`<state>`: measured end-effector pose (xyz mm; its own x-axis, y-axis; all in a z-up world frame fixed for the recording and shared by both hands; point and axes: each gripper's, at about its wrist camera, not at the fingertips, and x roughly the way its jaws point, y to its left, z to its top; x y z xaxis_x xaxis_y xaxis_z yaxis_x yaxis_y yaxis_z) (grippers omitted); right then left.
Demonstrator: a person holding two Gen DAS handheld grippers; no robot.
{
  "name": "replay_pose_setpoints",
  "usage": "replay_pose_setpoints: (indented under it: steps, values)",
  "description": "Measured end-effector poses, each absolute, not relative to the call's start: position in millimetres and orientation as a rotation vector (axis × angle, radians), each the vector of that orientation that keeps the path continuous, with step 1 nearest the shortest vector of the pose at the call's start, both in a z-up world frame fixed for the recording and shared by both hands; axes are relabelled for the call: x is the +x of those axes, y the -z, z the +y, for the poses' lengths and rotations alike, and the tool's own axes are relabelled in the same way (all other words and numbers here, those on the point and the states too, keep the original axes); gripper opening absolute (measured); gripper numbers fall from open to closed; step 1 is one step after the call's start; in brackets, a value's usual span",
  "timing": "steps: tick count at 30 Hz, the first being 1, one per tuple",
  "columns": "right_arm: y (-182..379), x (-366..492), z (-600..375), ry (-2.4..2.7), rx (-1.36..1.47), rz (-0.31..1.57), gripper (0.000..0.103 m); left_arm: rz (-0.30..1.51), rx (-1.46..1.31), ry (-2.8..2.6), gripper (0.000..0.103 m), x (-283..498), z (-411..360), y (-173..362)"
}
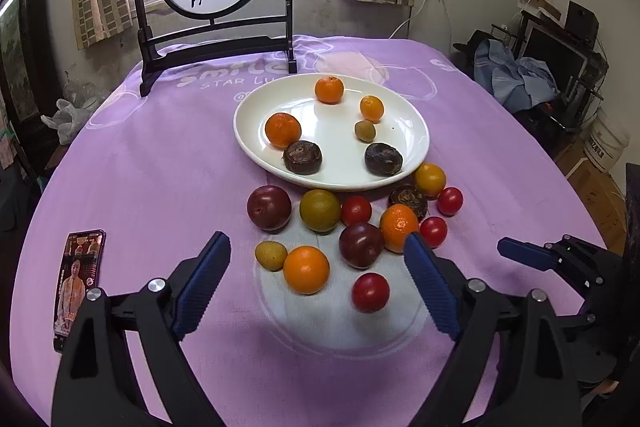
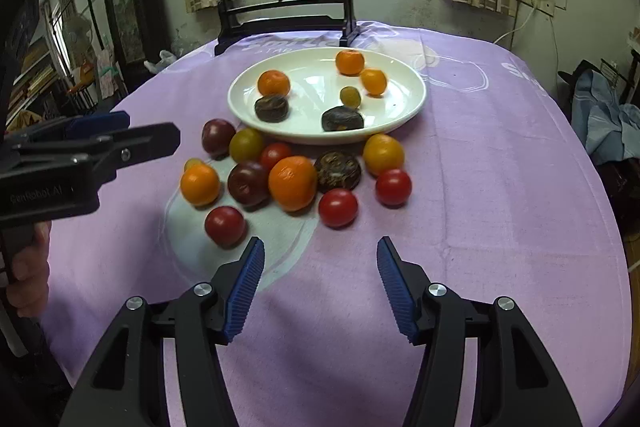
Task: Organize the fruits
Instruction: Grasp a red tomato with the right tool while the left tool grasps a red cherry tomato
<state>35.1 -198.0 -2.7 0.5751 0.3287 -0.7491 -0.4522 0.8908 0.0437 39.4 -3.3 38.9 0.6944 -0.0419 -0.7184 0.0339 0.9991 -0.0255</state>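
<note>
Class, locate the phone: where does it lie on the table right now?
In the left wrist view the phone lies flat on the purple tablecloth at the lower left, beside the left claw, well apart from the fruit pile.

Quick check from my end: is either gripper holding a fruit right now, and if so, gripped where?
Neither. The left gripper and the right gripper both stand open with nothing pressed between the pads; the loose fruits lie on the tablecloth.

Round bench (image 1: pixel 160 167): covered in matt lilac cloth, lightly creased. Oval white plate (image 1: pixel 412 131): glossy, glazed look. Red tomatoes (image 1: pixel 370 292): smooth, shiny skins. Dark brown round fruits (image 1: pixel 302 156): rough, dull. Left tool (image 1: pixel 318 265): ribbed blue pads, matt black plastic arms, bright metal pivots.
</note>
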Motion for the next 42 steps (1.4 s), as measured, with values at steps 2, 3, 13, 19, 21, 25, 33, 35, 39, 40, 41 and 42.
replay_pose_setpoints:
  steps: [2,3,13,19,21,25,33,35,39,40,41,42]
  values:
    - [5.0,31.5,-195.1,-0.467,-0.165,0.846,0.059,0.802,-0.010,0.044,0.087,34.1,-2.9,-37.9]
    - [6.1,30.8,-193.8,-0.468,-0.166,0.849,0.059,0.803,-0.010,0.045,0.087,32.6,-2.5,-37.4]
    - [29.3,34.9,-186.9,-0.447,-0.203,0.918,0.059,0.847,-0.015,0.040,0.089,26.8,14.0,-12.3]
    - [39.0,57.5,-183.1,-0.428,-0.196,0.956,0.059,0.913,0.002,0.074,0.090,27.2,23.0,15.4]
    - [39.3,68.7,-179.5,-0.423,-0.198,0.965,0.059,0.928,0.000,0.076,0.090,30.6,25.9,20.9]
    - [38.9,93.8,-174.0,-0.408,-0.199,0.975,0.049,0.953,-0.022,0.083,0.090,37.2,30.6,26.6]
    - [37.3,108.8,-177.7,-0.401,-0.165,0.971,0.029,0.979,-0.019,0.126,0.090,40.3,18.2,28.6]
    - [35.4,105.3,-182.2,-0.405,-0.149,0.968,0.029,0.992,-0.022,0.142,0.090,40.9,11.7,29.1]
    - [30.2,91.9,-192.2,-0.426,-0.131,0.950,0.029,1.015,-0.019,0.169,0.090,41.9,-4.5,31.6]
    - [29.2,88.2,-195.5,-0.427,-0.129,0.944,0.029,1.019,-0.017,0.169,0.090,42.0,-8.2,32.6]
    - [28.1,84.1,-199.6,-0.430,-0.125,0.936,0.029,1.024,-0.015,0.170,0.089,42.7,-12.3,33.7]
    - [27.0,80.3,-204.2,-0.432,-0.118,0.929,0.029,1.029,-0.014,0.175,0.089,43.3,-17.0,35.1]
